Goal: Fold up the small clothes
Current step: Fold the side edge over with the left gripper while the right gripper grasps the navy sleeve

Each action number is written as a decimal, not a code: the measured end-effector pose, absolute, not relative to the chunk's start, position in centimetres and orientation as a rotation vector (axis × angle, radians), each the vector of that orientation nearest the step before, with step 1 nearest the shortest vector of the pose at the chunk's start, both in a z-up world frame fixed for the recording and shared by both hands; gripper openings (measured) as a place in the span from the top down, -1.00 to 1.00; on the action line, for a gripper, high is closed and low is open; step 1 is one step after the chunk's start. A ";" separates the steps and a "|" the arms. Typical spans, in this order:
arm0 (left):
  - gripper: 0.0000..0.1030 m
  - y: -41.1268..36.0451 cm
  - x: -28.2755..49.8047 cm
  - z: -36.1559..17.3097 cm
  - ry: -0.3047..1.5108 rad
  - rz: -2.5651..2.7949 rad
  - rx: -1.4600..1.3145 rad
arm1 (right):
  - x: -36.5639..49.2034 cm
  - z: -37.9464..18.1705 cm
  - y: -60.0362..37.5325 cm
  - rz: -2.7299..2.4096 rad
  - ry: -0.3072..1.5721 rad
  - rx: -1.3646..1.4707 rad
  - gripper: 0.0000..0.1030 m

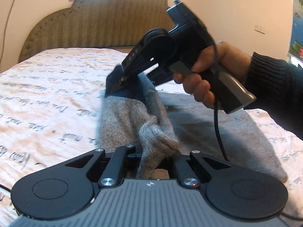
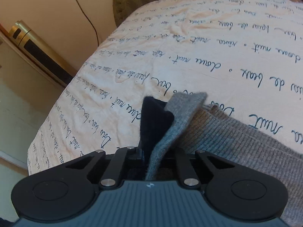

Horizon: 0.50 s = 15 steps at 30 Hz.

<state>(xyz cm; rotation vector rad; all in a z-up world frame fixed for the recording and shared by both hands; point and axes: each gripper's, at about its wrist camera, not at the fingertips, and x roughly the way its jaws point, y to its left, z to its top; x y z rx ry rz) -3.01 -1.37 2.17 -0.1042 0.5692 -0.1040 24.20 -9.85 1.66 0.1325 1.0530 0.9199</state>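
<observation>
While the grey sweater (image 1: pixel 132 117) is lifted off the bed (image 1: pixel 47 87) for folding, one edge is pinched by the left gripper (image 1: pixel 149 157), another by the right gripper (image 1: pixel 117 83); both jaws are pressed together on cloth.

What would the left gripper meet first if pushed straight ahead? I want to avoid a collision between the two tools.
Probably the right gripper, clamped on the far end of the same grey knit garment that the left gripper holds. It sits almost directly ahead, though depth is hard to judge.
</observation>
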 end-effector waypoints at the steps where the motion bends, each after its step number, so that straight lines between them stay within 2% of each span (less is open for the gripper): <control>1: 0.95 -1.9 -3.0 2.5 0.564 -0.124 -0.101 | 24.0 2.3 -10.7 0.935 1.028 0.123 0.83; 8: 0.95 -8.5 -2.3 3.9 0.524 -0.341 -0.081 | 23.0 5.3 -21.5 0.893 0.934 0.108 0.83; 15: 0.95 -15.4 -1.1 2.2 0.566 -0.471 -0.035 | 22.9 3.6 -31.2 0.763 0.959 0.143 0.83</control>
